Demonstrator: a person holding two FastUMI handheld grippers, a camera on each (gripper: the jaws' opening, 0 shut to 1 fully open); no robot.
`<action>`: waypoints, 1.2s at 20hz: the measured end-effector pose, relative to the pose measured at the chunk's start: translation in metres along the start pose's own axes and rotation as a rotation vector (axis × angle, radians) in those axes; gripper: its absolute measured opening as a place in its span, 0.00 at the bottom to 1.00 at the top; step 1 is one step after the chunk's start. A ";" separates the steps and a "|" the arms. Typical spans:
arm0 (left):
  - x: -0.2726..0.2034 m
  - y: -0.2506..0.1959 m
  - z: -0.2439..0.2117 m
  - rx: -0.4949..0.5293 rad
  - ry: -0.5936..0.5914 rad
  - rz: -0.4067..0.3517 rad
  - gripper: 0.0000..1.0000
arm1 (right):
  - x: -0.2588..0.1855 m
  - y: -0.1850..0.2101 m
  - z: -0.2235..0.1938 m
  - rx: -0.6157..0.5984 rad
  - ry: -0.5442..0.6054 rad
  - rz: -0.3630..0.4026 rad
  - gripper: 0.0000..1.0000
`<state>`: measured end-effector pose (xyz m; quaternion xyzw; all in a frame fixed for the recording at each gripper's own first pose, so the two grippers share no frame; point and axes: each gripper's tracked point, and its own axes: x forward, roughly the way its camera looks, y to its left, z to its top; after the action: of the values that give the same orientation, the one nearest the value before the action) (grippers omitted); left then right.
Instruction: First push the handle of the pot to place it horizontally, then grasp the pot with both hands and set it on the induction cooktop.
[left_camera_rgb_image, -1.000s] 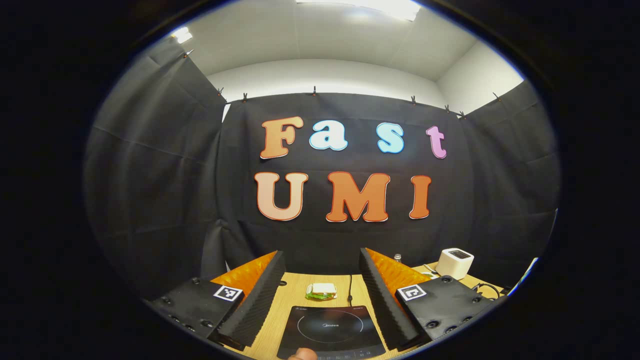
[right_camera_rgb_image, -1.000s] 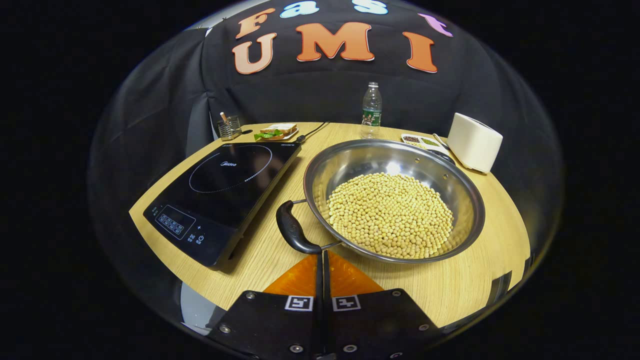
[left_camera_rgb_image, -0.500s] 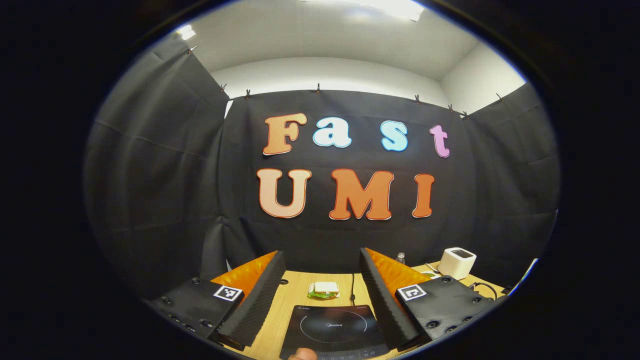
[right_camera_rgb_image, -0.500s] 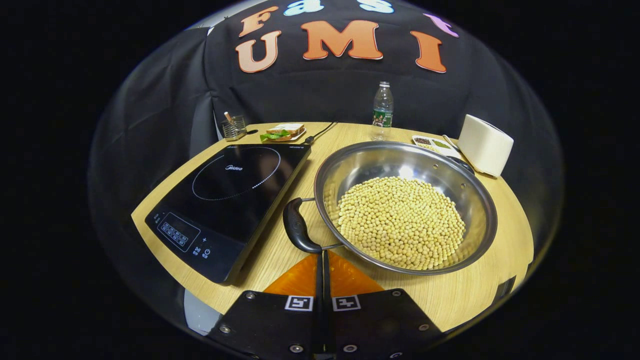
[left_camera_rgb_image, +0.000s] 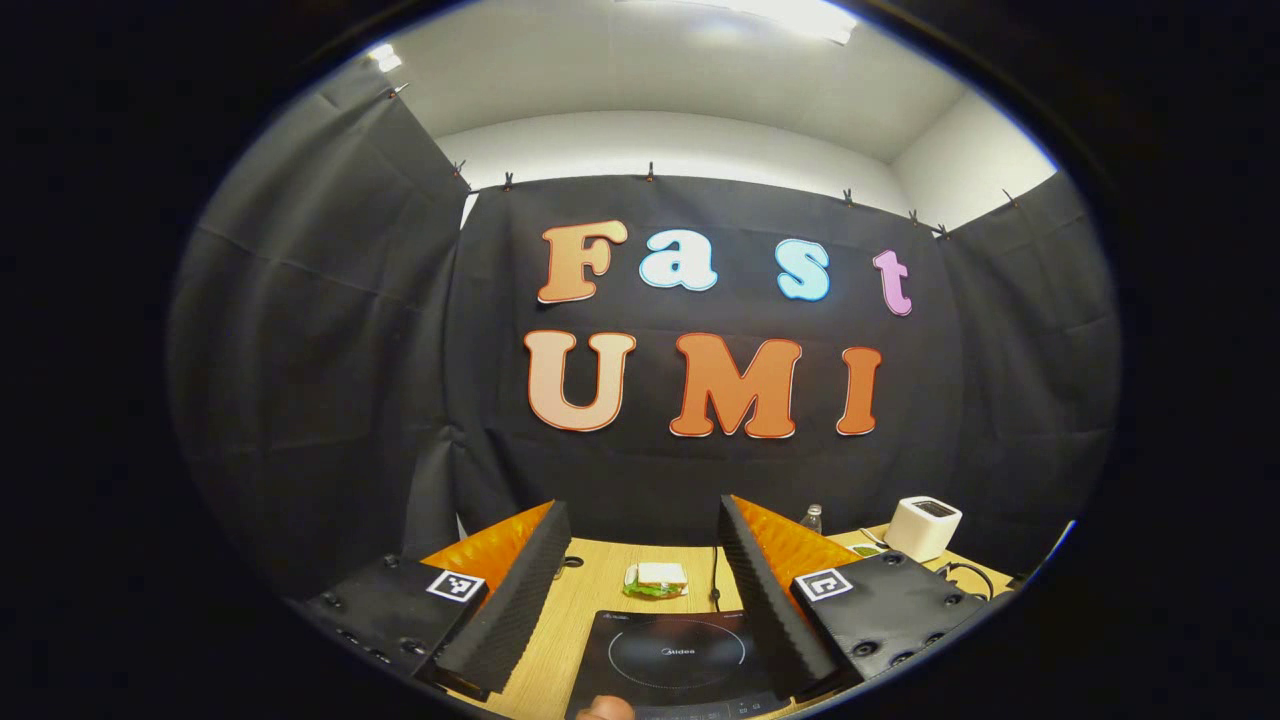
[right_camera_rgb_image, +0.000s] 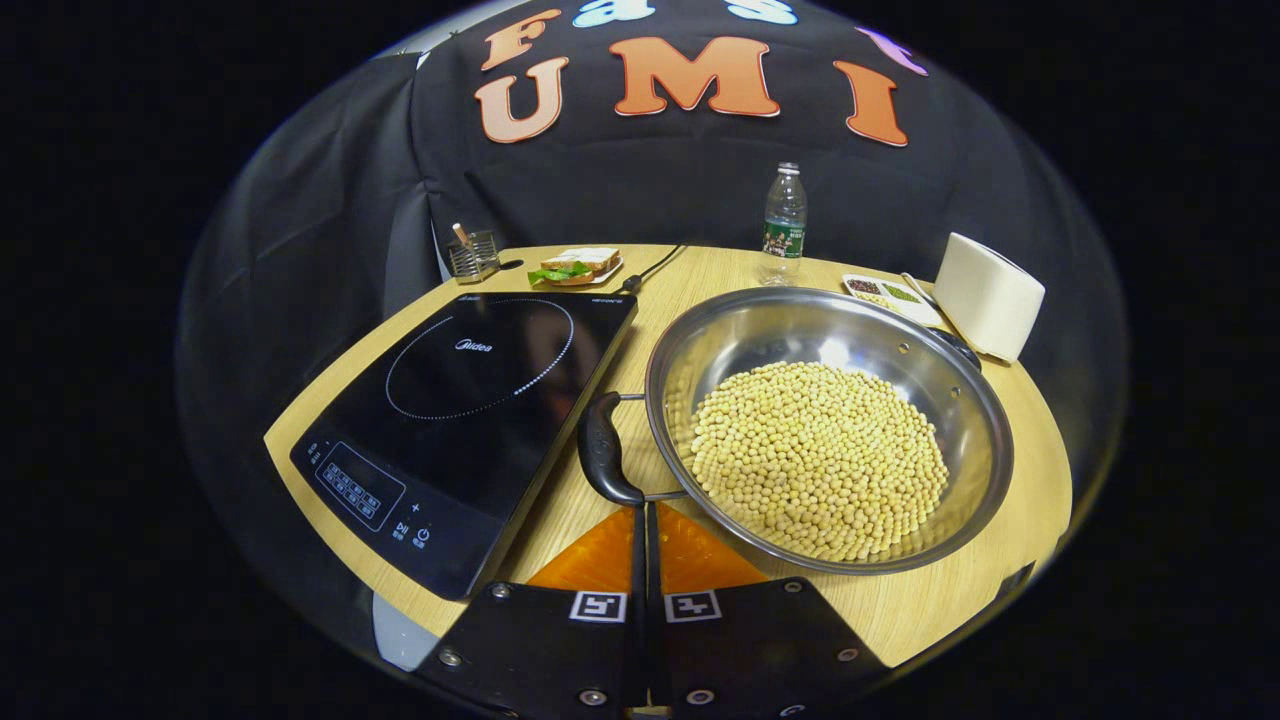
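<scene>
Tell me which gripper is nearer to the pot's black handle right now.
Right. The right gripper, jaws shut, has its tips right at the black handle of the pot. The left gripper, jaws open, points over the induction cooktop.

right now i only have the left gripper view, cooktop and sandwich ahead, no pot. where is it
Observer: In the right gripper view the steel pot sits on the table just right of the induction cooktop, not on it.
Operator: empty?
Observer: No, it holds a heap of soybeans.
Operator: where's the right gripper
Observer: The right gripper is shut, its tips at the near end of the black handle on the pot's cooktop side; I cannot tell if they touch.
Operator: other handle?
Observer: A second handle is on the far rim, by the white toaster.
</scene>
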<state>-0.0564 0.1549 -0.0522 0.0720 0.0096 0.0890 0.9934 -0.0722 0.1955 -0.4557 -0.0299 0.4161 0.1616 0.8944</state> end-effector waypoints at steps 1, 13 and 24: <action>0.001 0.002 -0.004 -0.005 0.004 0.001 0.97 | 0.001 0.001 0.001 0.000 0.000 0.001 0.00; -0.001 0.023 -0.035 -0.020 0.054 0.003 0.98 | 0.020 0.015 0.016 0.031 0.012 0.017 0.00; -0.001 0.056 -0.043 -0.015 0.052 0.044 0.98 | 0.038 0.023 0.033 0.096 0.008 0.025 0.00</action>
<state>-0.0690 0.2152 -0.0869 0.0623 0.0330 0.1127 0.9911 -0.0321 0.2340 -0.4610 0.0175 0.4272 0.1526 0.8910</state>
